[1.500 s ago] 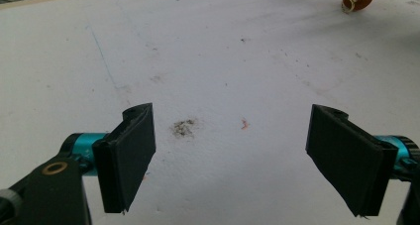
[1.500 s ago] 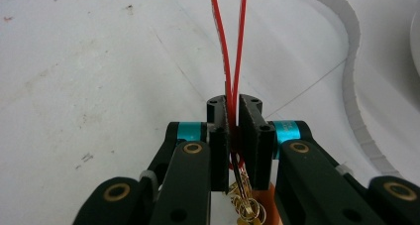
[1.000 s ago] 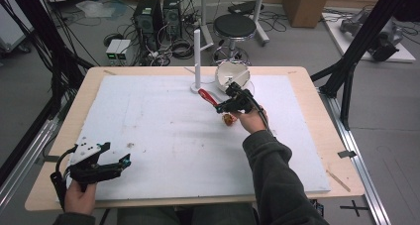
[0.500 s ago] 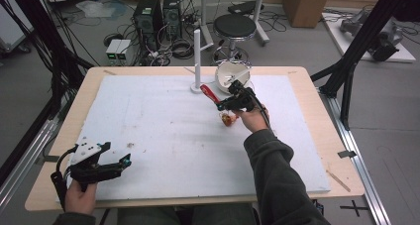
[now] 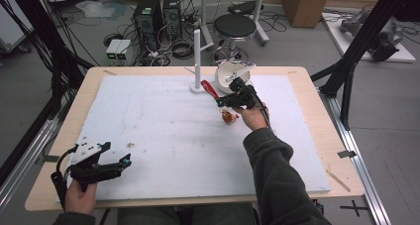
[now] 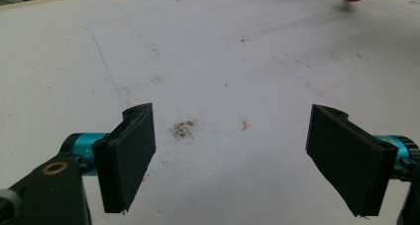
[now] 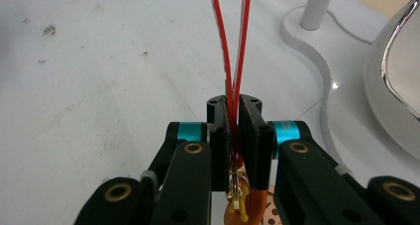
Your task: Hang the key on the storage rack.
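Your right claw point(image 7: 236, 136) clamped on red ribbon loop point(image 7: 233, 41), orange ornament point(image 5: 229, 117) dangling at 6 o'clock, left claw point(image 6: 237, 155) apart over counter point(image 6: 223, 61), white bowl point(image 5: 232, 76) at 12.

No text, label, brand, number or sign can be read on anything in these views; the surfaces are plain or too small to read.

Grey floor – black stool point(image 5: 234, 26), computer towers point(image 5: 157, 14), tangled cables.

high: above, facing forward-down | gripper views: close, low over white mat point(image 5: 163, 131) | shared: probably mat
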